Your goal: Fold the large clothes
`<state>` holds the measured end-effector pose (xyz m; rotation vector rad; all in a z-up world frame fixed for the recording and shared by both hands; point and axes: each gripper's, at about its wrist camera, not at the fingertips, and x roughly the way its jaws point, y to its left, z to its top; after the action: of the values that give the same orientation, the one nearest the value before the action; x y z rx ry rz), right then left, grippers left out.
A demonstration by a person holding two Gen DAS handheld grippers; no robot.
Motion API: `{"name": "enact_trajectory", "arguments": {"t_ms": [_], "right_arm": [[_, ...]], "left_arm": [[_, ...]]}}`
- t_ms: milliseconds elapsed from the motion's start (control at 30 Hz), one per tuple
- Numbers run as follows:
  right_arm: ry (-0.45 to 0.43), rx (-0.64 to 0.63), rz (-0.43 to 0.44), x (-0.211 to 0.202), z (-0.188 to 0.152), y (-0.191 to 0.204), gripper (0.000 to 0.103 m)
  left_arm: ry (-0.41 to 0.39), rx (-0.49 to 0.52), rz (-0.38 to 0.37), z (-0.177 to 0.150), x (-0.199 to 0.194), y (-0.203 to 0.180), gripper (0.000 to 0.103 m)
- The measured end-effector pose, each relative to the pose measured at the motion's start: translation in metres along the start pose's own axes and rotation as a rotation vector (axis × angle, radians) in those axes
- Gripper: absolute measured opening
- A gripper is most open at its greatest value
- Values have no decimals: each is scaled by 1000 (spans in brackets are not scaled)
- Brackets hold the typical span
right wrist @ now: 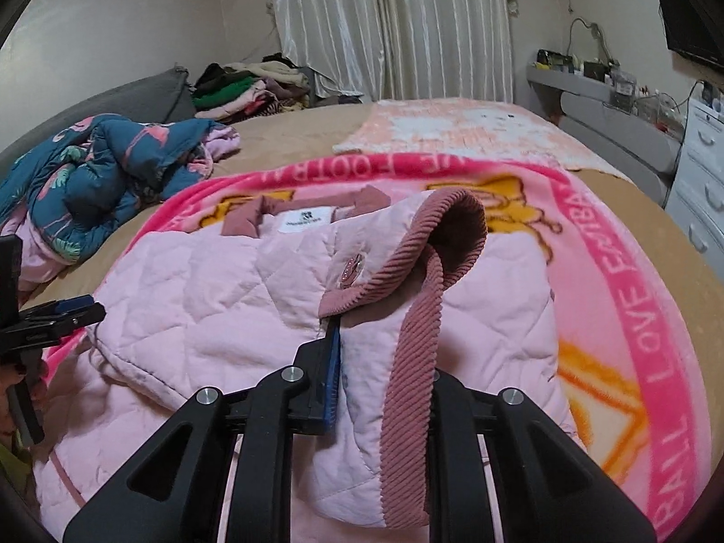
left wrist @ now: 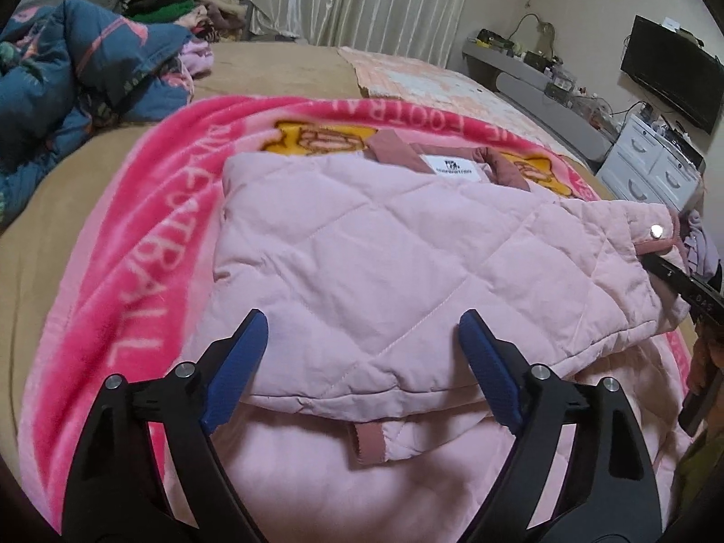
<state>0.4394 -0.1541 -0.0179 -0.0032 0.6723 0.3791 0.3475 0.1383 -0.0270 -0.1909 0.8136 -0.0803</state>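
Observation:
A pale pink quilted jacket (left wrist: 384, 249) lies partly folded on a bright pink blanket (left wrist: 149, 235), its white neck label (left wrist: 452, 165) at the far side. My left gripper (left wrist: 367, 357) hovers open over the jacket's near folded edge, the cloth lying between its blue pads (left wrist: 246, 366) without being pressed. In the right wrist view my right gripper (right wrist: 362, 362) is shut on the jacket's sleeve, and the dusty pink corduroy cuff (right wrist: 407, 339) drapes over its right finger. The same gripper (left wrist: 678, 280) shows at the right edge of the left view, lifting that sleeve over the jacket (right wrist: 203, 298).
The blanket (right wrist: 633, 294) covers a tan bed (left wrist: 280, 68). A rumpled blue flamingo quilt (left wrist: 81, 81) lies far left, a pile of clothes (left wrist: 181, 9) behind it. A pink and white mat (left wrist: 430, 77) lies beyond. White drawers (left wrist: 651, 167), a shelf and a TV (left wrist: 669, 72) stand right.

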Motion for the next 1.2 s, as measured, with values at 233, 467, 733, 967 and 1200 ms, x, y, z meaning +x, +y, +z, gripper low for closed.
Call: {"name": "enact_trajectory", "arguments": {"t_ms": [233, 467, 733, 967, 1200], "right_arm": [[38, 60, -25, 7, -4, -9, 44], [-6, 85, -111, -9, 0, -15, 64], [-48, -102, -89, -19, 9, 43, 73], [108, -171, 21, 32, 15, 95, 73], [250, -91, 24, 82, -3, 89, 76]], "left_arm": [[61, 4, 34, -10, 16, 0, 79], [71, 11, 55, -15, 20, -1, 79], [79, 2, 50, -17, 22, -2, 80], [80, 0, 49, -16, 23, -2, 80], [81, -1, 46, -17, 23, -3, 80]]}}
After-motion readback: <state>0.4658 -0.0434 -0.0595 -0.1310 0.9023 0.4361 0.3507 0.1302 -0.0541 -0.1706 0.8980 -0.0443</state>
